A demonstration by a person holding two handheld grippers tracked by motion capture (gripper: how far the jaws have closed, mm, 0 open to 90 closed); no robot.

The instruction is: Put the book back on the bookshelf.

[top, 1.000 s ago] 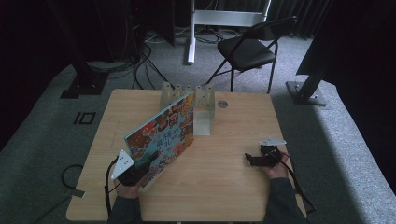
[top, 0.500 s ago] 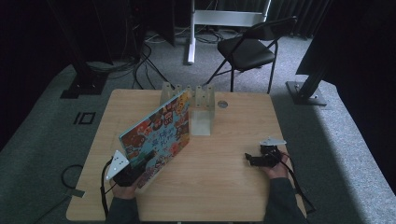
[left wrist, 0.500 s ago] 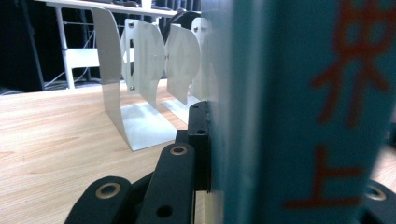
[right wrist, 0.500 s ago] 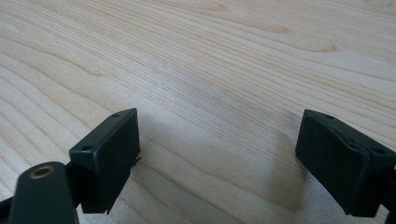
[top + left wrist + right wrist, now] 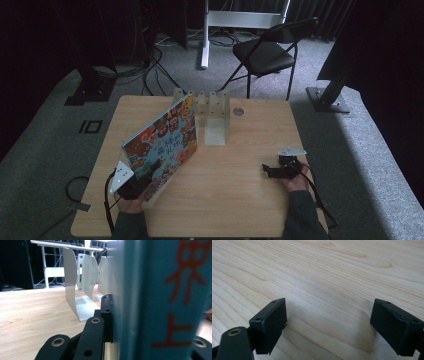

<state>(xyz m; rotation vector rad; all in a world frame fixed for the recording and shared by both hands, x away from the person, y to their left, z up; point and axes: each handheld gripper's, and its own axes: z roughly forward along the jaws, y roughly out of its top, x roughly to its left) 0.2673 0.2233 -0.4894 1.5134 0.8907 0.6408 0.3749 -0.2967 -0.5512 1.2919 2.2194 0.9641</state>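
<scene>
Book (image 5: 162,142) tilted at frame centre-left, clamped at its lower corner by left gripper (image 5: 131,186), not yet in rack (image 5: 210,102) above it. Right gripper (image 5: 277,171) idle at lower right, jaws wide, empty.

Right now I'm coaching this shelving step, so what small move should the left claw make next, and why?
Probably ease the picture book on toward the metal book rack. The left claw is shut on its near lower edge, the book is tilted, and its far top corner is already at the rack's dividers.
</scene>
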